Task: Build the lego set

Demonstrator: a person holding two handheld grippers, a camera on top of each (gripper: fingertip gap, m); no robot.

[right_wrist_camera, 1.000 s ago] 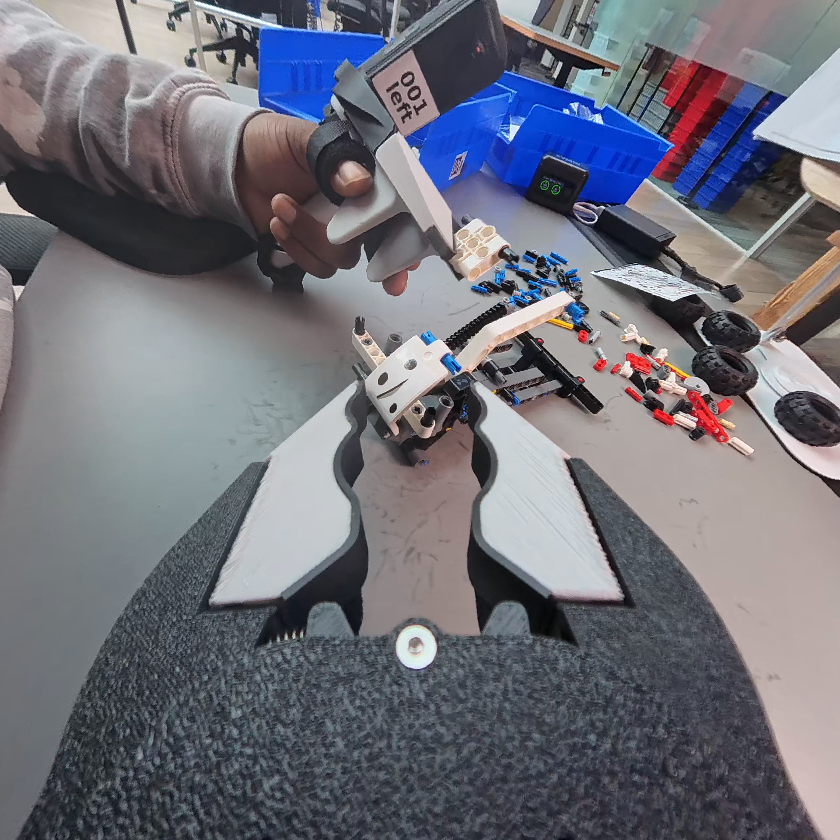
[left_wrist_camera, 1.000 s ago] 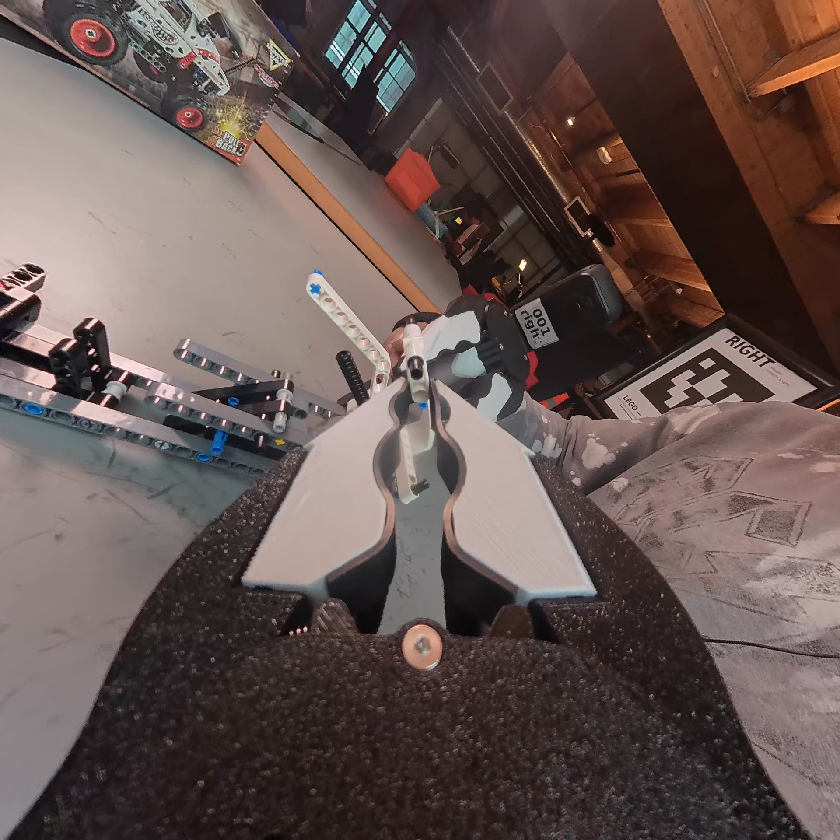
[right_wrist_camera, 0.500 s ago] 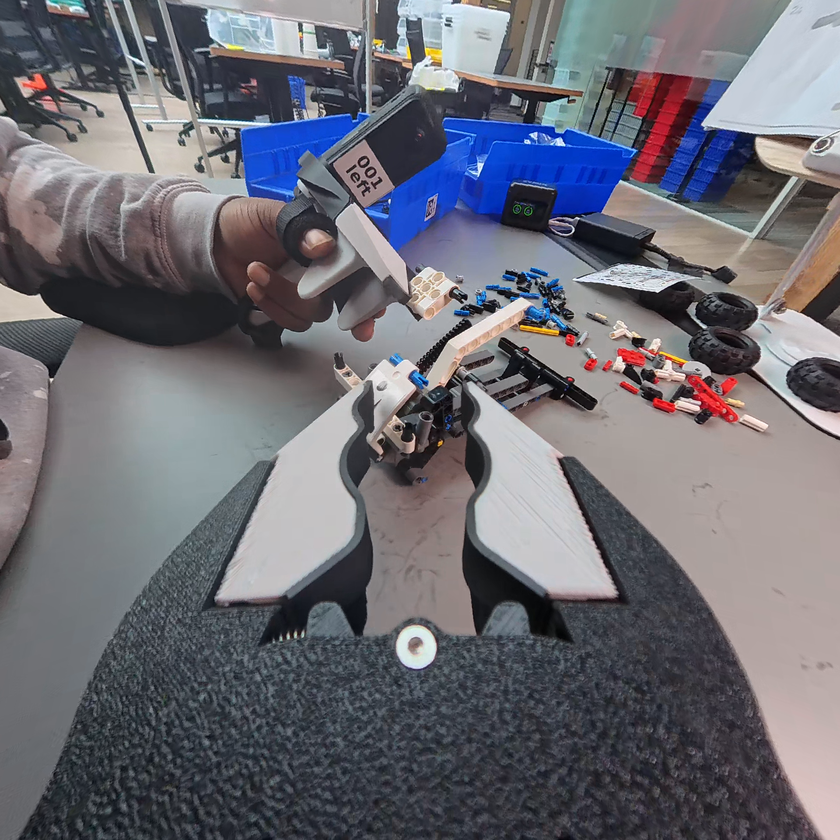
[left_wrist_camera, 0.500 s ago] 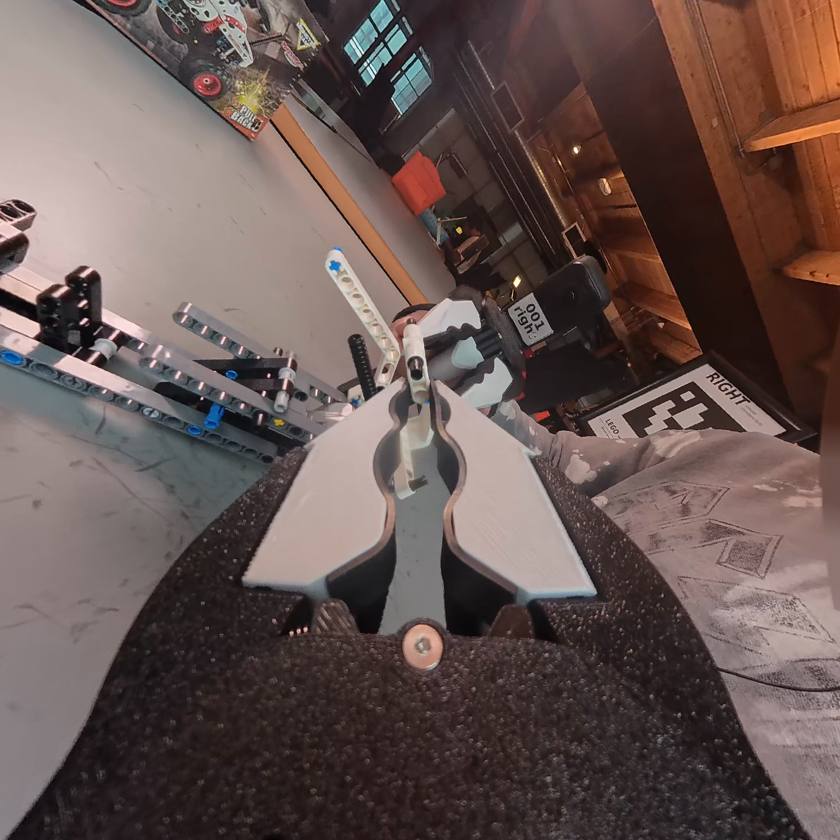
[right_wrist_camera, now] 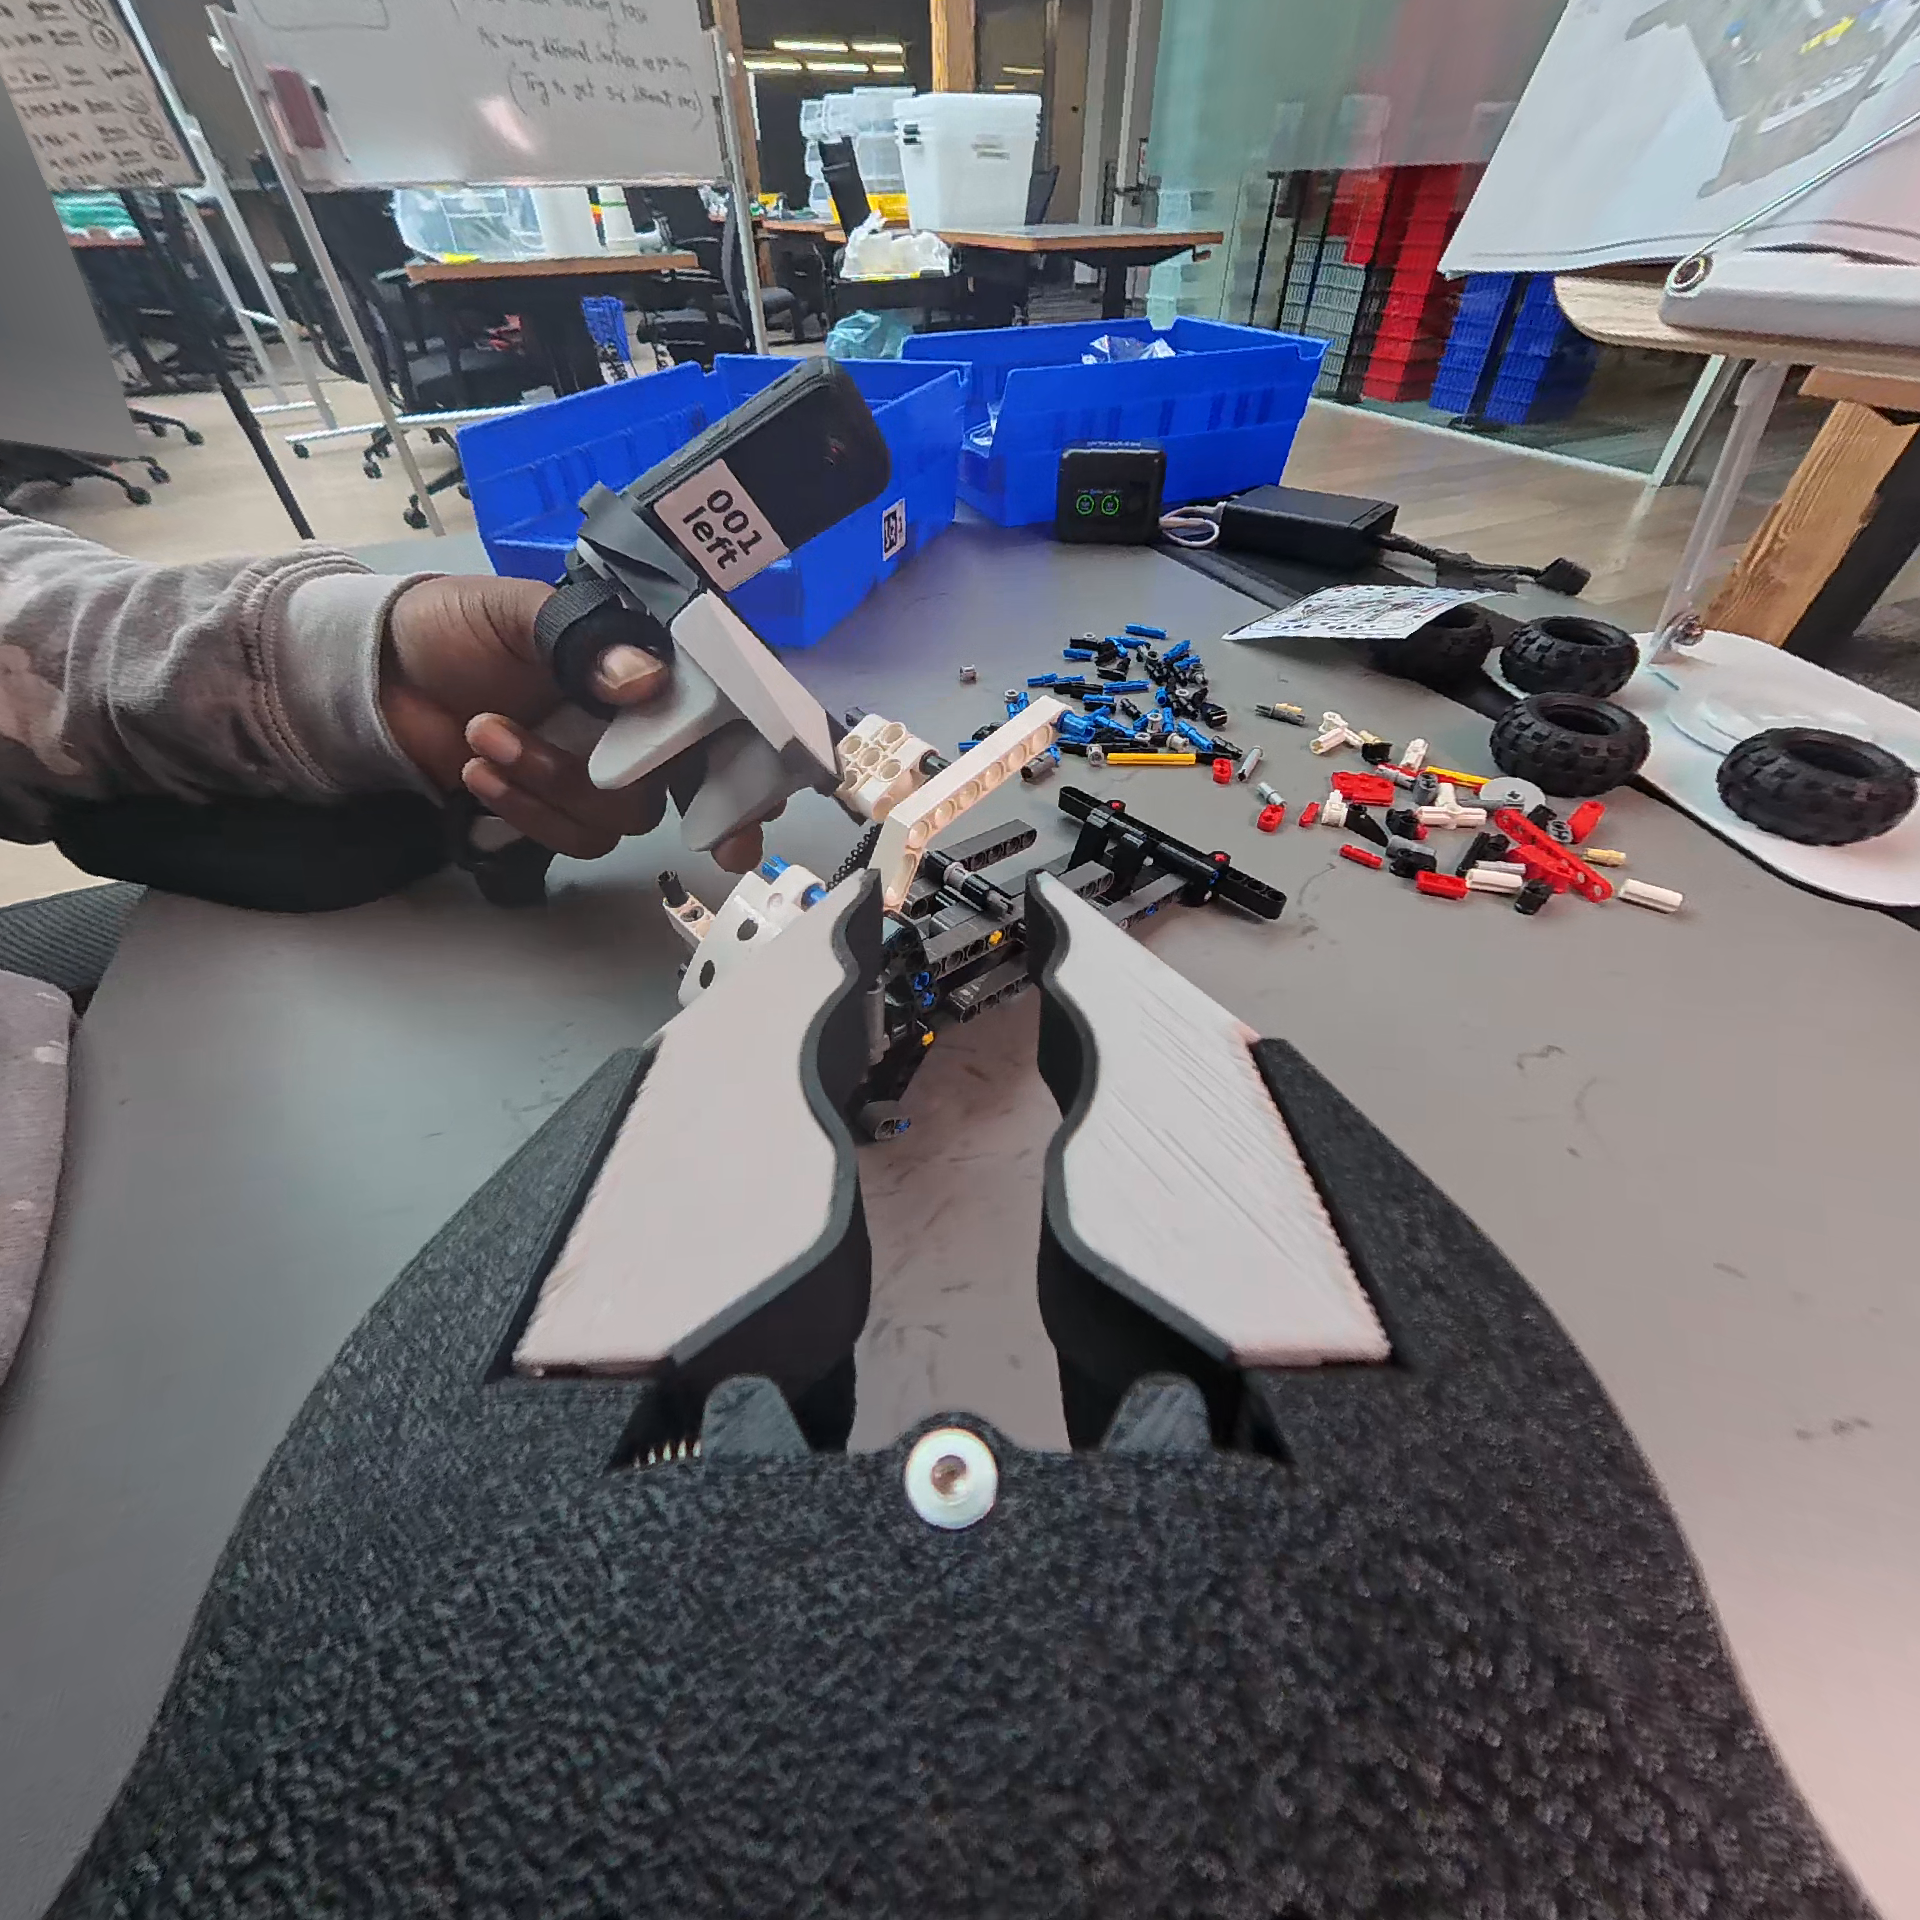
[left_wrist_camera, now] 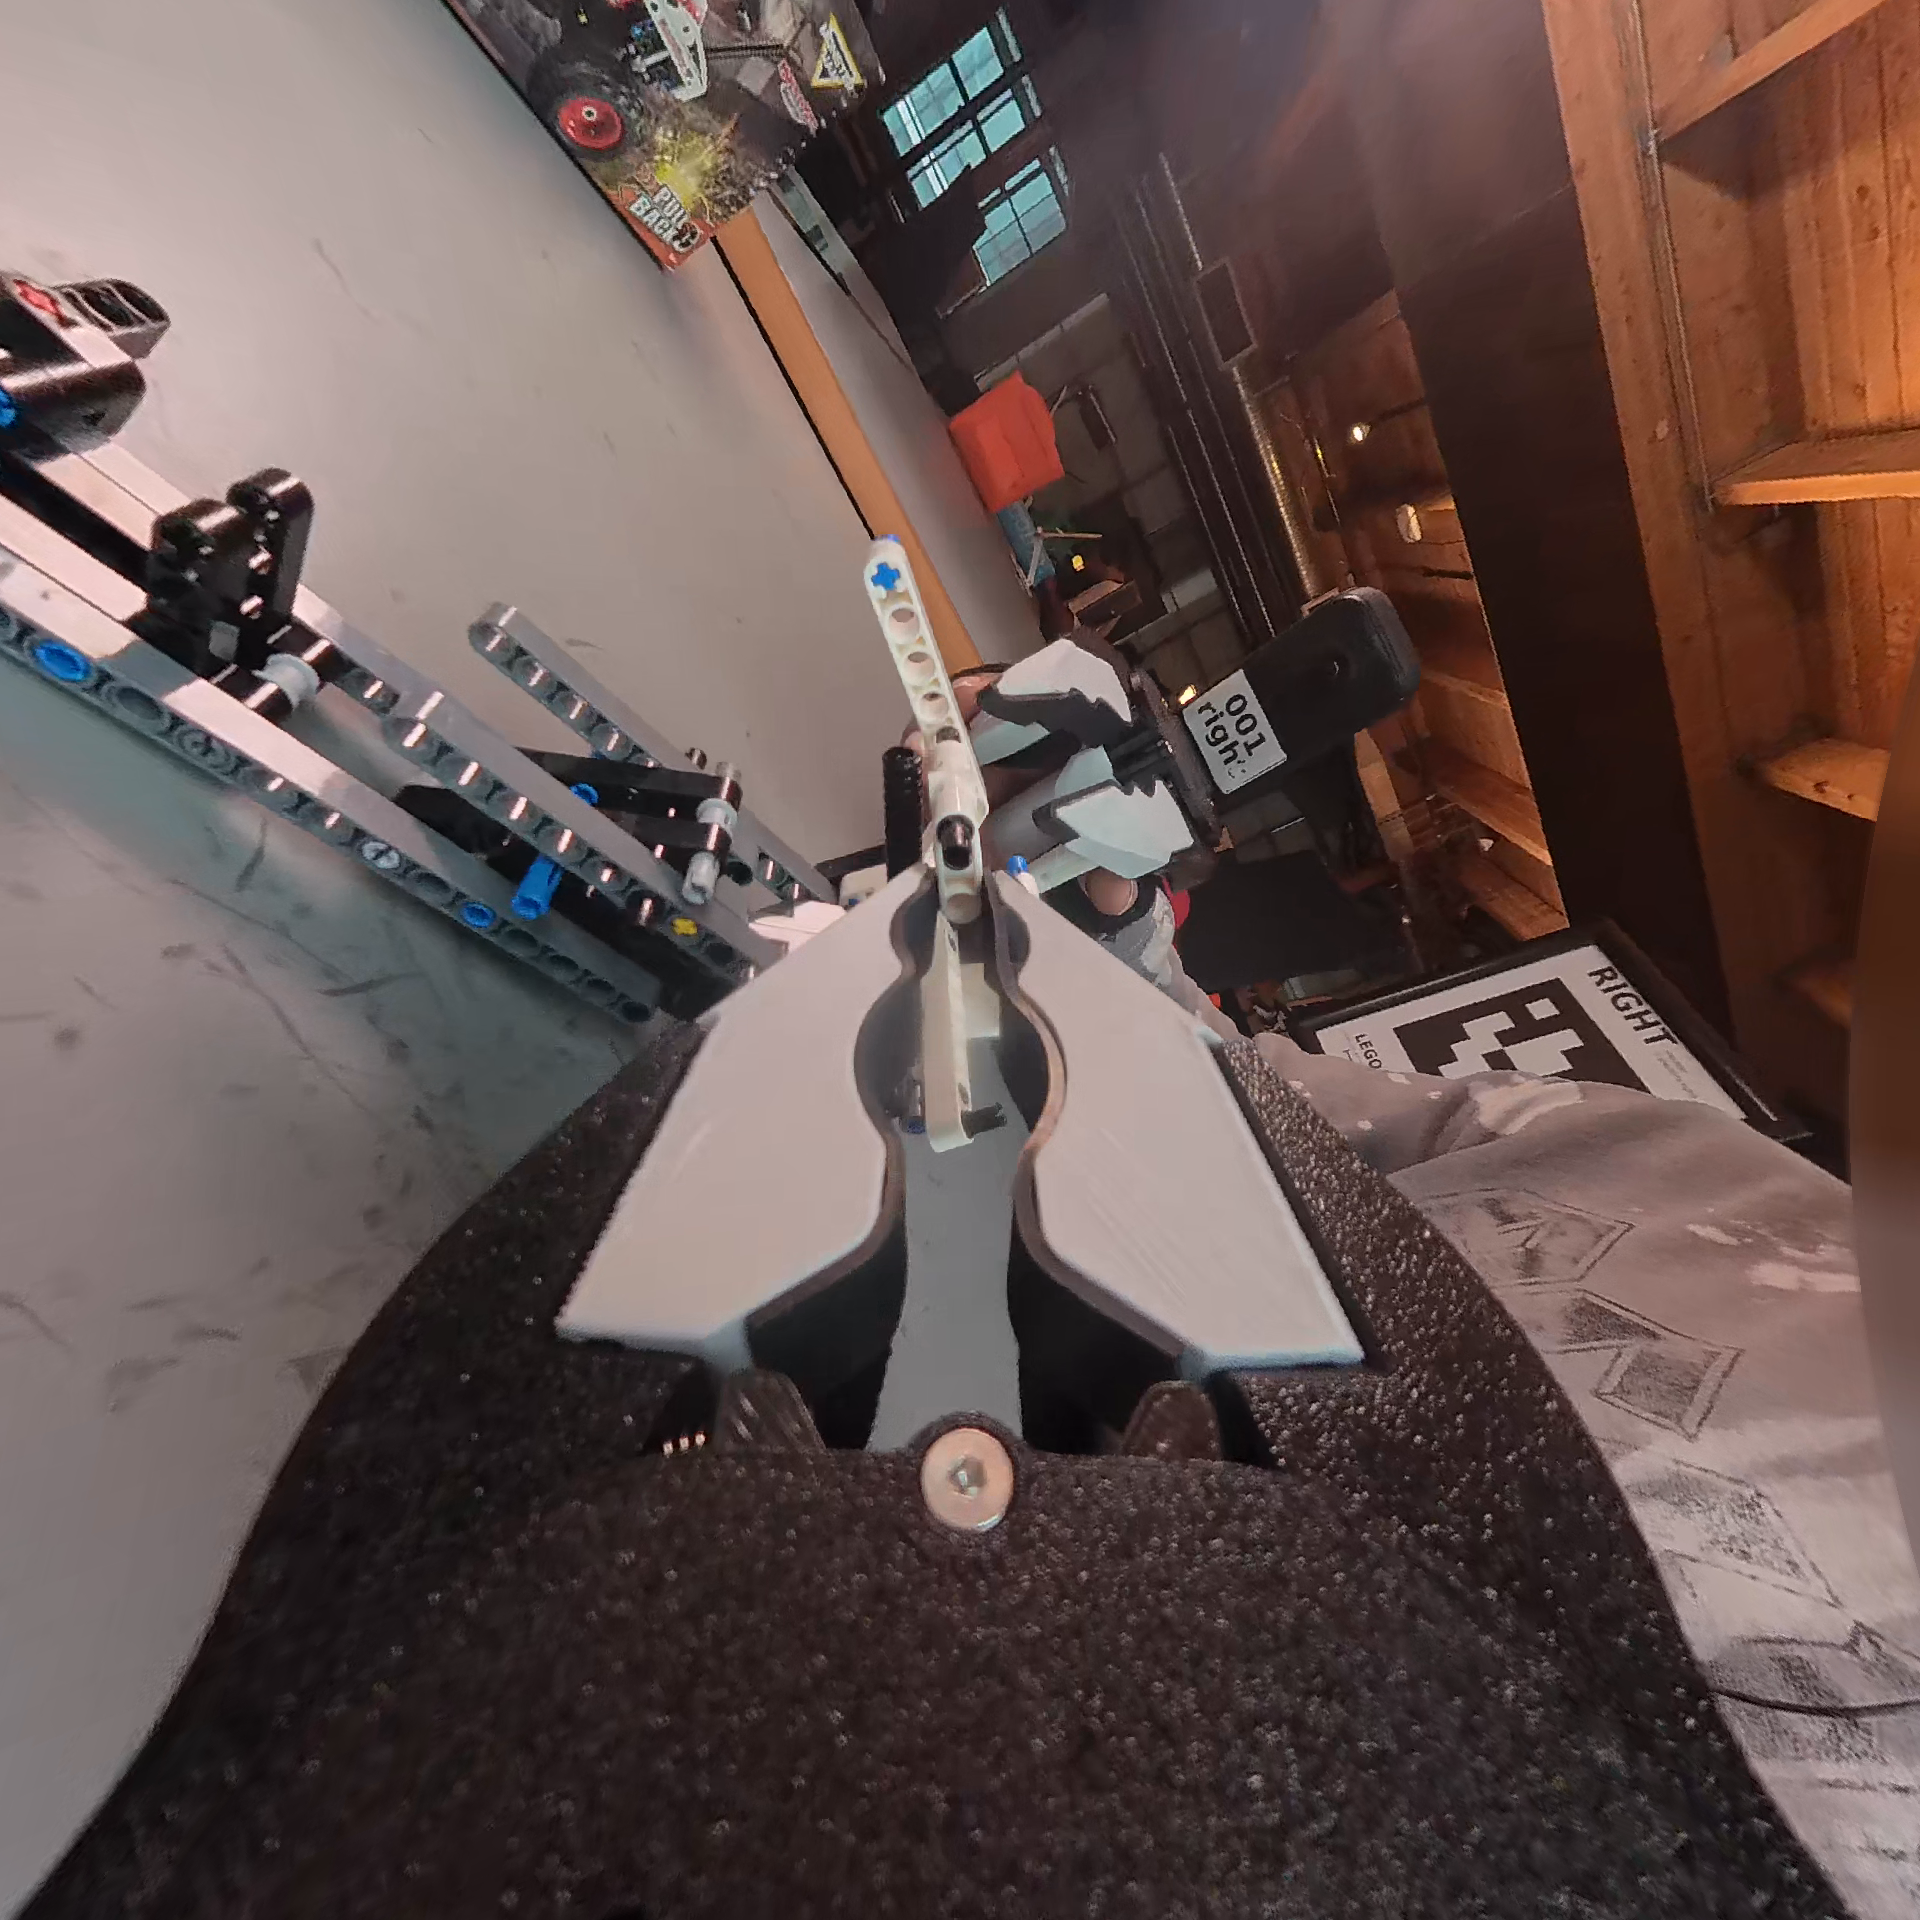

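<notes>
The lego chassis (right_wrist_camera: 1143, 852) of grey and black beams lies on the grey table (right_wrist_camera: 312, 1039), with a white beam (right_wrist_camera: 966, 790) slanting up from its near end. My right gripper (right_wrist_camera: 951, 904) is shut on that near end, its jaws partly apart with the black and white front between them. My left gripper (right_wrist_camera: 826, 764) is shut on a small white block with holes (right_wrist_camera: 883, 764), held just above and touching distance from the white beam. In the left wrist view the block (left_wrist_camera: 951, 1029) sits edge-on between the fingertips (left_wrist_camera: 961, 894), with the white beam (left_wrist_camera: 920, 665) and chassis (left_wrist_camera: 416, 748) beyond.
Loose blue and black pins (right_wrist_camera: 1132, 707) and red and white parts (right_wrist_camera: 1455, 831) lie behind the chassis. Several black tyres (right_wrist_camera: 1569, 743) sit at the right. Two blue bins (right_wrist_camera: 831, 488) stand at the back. The set's box (left_wrist_camera: 675, 114) lies at the far table edge. About 6 cm separates my left fingertips from my right.
My left gripper has come down with the white block, close to the slanted white beam. My right gripper has slid further along the chassis front, and its jaws have narrowed on it.
</notes>
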